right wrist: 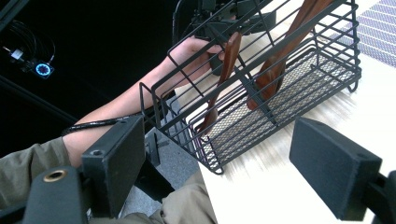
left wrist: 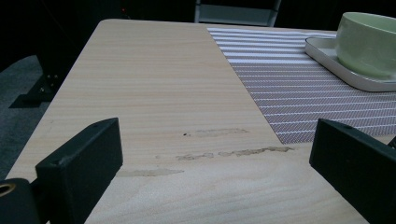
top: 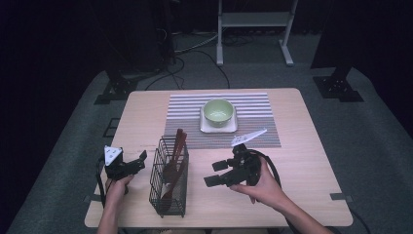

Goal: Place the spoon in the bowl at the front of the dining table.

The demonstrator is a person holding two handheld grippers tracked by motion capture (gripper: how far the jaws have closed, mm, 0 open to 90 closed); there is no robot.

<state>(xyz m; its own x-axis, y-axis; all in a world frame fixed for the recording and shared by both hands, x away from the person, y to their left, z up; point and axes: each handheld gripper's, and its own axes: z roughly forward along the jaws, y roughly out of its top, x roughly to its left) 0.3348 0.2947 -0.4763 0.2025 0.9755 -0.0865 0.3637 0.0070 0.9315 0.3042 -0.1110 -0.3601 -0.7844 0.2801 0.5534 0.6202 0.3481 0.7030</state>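
A black wire basket [top: 169, 181] stands near the table's front edge, holding dark wooden utensils [top: 176, 151]. My left gripper [top: 136, 162] sits just left of the basket, open and empty, its jaws wide apart over bare wood. My right gripper [top: 217, 173] hovers to the basket's right, open and empty, turned toward the basket [right wrist: 261, 93] and its wooden utensils [right wrist: 275, 60]. A white spoon [top: 248, 136] lies on the striped placemat [top: 221, 119] just beyond the right gripper. A green bowl [top: 218, 112] rests on a white square plate [top: 218, 127] on the mat.
The green bowl [left wrist: 366, 44] and white plate [left wrist: 327, 56] appear at the upper right of the left gripper view, on the placemat [left wrist: 289, 88]. Scuff marks [left wrist: 224, 151] mark the wood. A white stand [top: 253, 29] and cables lie on the floor behind the table.
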